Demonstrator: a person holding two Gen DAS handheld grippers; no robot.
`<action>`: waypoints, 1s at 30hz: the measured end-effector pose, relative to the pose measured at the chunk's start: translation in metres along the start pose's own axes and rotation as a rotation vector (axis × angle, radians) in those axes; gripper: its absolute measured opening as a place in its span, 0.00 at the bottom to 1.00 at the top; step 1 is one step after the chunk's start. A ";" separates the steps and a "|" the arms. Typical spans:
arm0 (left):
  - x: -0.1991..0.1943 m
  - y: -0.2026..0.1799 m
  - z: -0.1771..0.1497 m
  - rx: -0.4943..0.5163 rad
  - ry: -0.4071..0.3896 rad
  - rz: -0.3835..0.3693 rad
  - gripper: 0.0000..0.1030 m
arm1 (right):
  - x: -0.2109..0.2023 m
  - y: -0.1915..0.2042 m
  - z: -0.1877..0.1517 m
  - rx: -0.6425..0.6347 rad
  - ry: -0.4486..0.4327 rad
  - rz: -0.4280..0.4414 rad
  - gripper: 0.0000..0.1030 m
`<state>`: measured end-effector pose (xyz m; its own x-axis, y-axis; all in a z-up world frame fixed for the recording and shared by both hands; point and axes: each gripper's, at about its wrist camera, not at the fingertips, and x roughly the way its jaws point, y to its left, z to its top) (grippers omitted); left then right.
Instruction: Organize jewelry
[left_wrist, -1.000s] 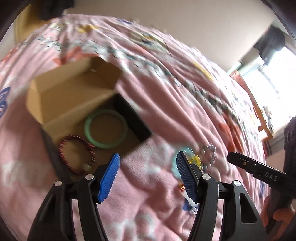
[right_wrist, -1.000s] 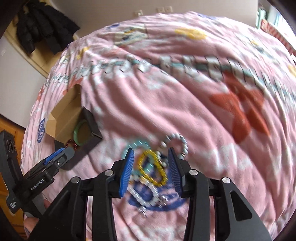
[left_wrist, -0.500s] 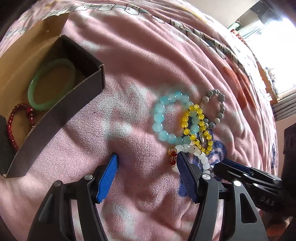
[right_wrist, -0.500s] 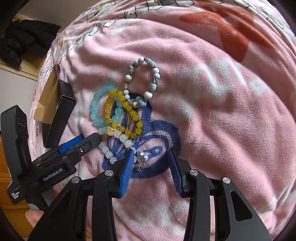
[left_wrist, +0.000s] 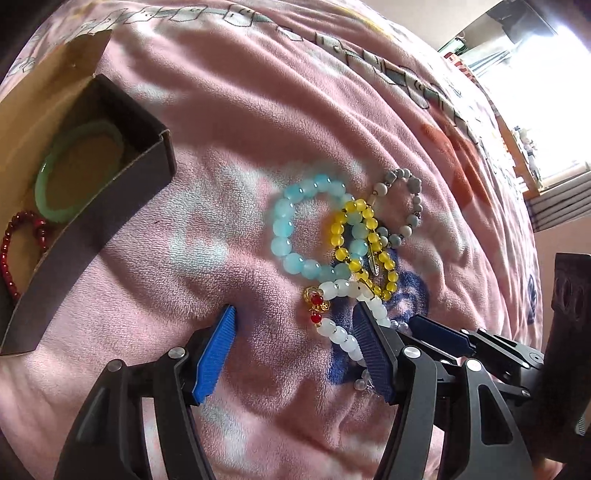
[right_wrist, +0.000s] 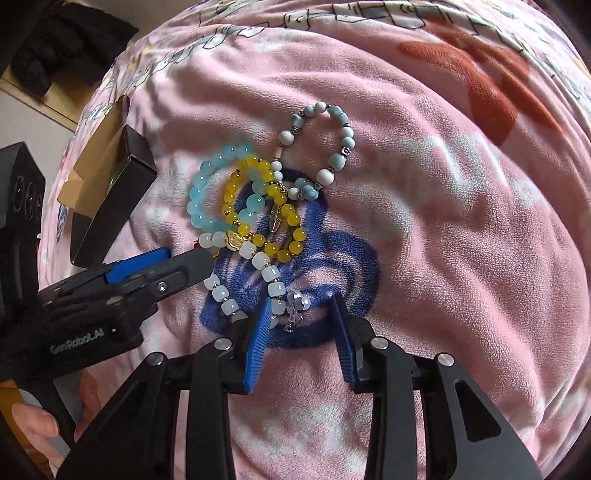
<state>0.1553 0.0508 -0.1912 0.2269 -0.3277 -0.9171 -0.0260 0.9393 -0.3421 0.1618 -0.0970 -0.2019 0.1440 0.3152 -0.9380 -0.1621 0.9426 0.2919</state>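
From my left wrist view I can see into the box (left_wrist: 110, 206): a green bangle (left_wrist: 79, 175) and a red bead bracelet (left_wrist: 18, 251) lie inside. My right wrist view shows only the box's dark outer wall (right_wrist: 110, 206), not its contents. That view gives me the clearer look at the tangled pile on the pink blanket (right_wrist: 443, 221): a light blue bracelet (right_wrist: 207, 192), a yellow bracelet (right_wrist: 258, 218), a grey-blue bracelet (right_wrist: 332, 147) and a white bracelet (right_wrist: 258, 273), overlapping one another.

My left tool (left_wrist: 295, 343) is spread wide and low over the blanket, its right finger touching the white beads. My right tool (right_wrist: 301, 325) is also spread, empty, fingers straddling the white bracelet's small clear charm (right_wrist: 295, 306). The two tools sit close together.
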 end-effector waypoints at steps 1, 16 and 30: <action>0.002 0.001 0.000 -0.002 0.001 0.001 0.63 | 0.001 -0.001 0.000 0.005 -0.001 0.003 0.28; -0.006 0.014 0.000 -0.034 -0.045 0.015 0.22 | 0.001 -0.027 -0.001 0.112 0.030 0.120 0.13; -0.017 0.017 0.003 -0.044 -0.050 -0.074 0.09 | 0.011 -0.007 0.007 0.057 0.020 0.051 0.20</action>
<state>0.1541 0.0725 -0.1810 0.2780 -0.3897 -0.8780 -0.0499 0.9069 -0.4183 0.1714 -0.0994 -0.2130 0.1171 0.3610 -0.9252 -0.1125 0.9304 0.3488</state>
